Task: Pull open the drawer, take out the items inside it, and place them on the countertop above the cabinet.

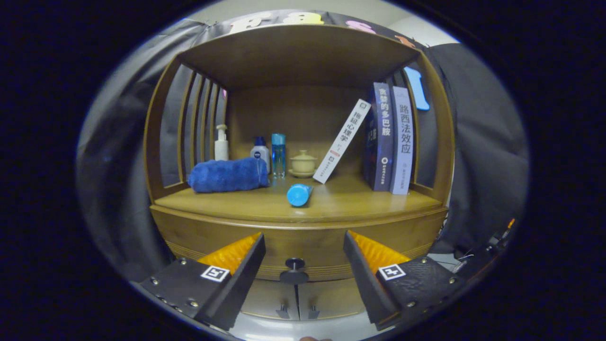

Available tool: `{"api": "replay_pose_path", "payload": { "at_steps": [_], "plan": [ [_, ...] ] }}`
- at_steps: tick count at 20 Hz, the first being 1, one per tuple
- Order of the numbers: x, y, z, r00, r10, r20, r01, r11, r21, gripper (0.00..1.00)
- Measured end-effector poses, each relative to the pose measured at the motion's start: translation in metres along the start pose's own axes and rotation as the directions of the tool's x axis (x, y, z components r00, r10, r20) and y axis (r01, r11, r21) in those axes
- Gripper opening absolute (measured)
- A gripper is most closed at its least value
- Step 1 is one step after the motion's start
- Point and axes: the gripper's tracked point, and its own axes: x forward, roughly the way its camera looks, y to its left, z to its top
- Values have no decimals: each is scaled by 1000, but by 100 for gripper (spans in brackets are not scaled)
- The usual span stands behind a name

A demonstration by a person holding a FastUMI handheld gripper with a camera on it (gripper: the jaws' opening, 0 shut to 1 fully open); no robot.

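Observation:
A wooden cabinet (pixel 298 237) stands ahead of me. Its drawer (pixel 303 246) is closed, and the round dark knob (pixel 294 265) sits between my two fingers, a little beyond them. My gripper (pixel 303 241) is open and holds nothing. On the countertop (pixel 360 203) above the drawer a blue-capped tube (pixel 299 194) lies with its cap towards me. A rolled blue towel (pixel 228 175) rests on the countertop to the left of the tube.
At the back of the shelf stand a white pump bottle (pixel 221 143), a small white bottle (pixel 260 150), a blue bottle (pixel 278 155) and a lidded cup (pixel 303 163). Books (pixel 390 139) stand at the right, one leaning. Two cabinet doors (pixel 297 298) sit below the drawer.

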Motion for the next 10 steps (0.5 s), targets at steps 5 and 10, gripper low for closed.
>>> {"api": "replay_pose_path", "payload": {
  "at_steps": [5,10],
  "plan": [
    [-56,-18,73,993,22,116,-25,999,29,98],
    [-103,-33,144,971,53,233,-63,997,36,98]
  ]
}}
